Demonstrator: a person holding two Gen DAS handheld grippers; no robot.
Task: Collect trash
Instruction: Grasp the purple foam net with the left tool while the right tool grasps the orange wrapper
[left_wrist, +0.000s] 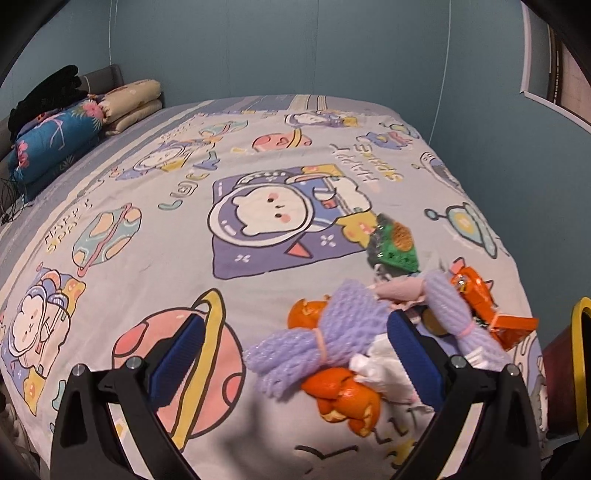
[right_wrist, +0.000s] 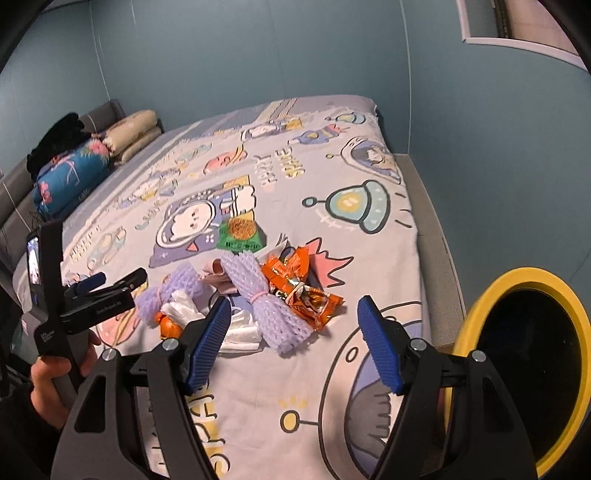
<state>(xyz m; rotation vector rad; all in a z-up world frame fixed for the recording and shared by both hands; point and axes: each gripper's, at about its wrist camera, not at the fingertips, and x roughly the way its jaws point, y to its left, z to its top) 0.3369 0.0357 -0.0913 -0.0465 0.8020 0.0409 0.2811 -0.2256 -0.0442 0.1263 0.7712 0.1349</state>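
Tools gape wide, both empty. Left tool (left_wrist: 295, 354) straddles purple foam netting (left_wrist: 325, 332) and orange peel (left_wrist: 343, 398) on the bed (left_wrist: 147, 229). Right tool (right_wrist: 293, 343) hangs above the bedsheet, touching nothing.

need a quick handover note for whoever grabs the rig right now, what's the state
Left gripper: jaws open, empty, over the near end of the trash pile.
Right gripper: jaws open, empty, short of the pile.
Trash all on the bedspread: two purple foam nets, orange peels, white tissue, orange wrappers, green snack packet.
Yellow-rimmed bin stands beside the bed on the right.
Done: nothing picked up yet.
Left: move every piece into the bin.
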